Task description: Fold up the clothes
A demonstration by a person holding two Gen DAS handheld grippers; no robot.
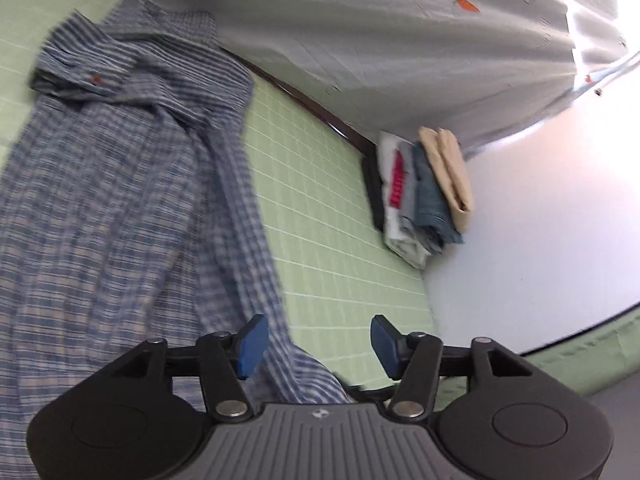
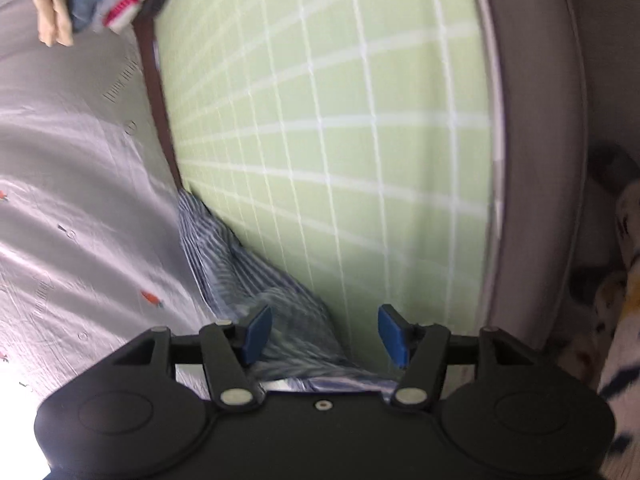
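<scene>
Both claws hang released, nothing pinched: left claw (image 1: pixel 316 346) and right claw (image 2: pixel 326 334). The plaid shirt (image 1: pixel 120 208) sprawls across the frame's left on the green checked mat (image 1: pixel 320 216). A folded stack (image 1: pixel 420 192) sits right of center by the grey sheet (image 1: pixel 360 40).

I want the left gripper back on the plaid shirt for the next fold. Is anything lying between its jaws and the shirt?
Nothing visible. The left gripper has its jaws open, and the plaid shirt lies directly below and ahead of it on the green grid mat. The stack of folded clothes sits well off to the side.
</scene>
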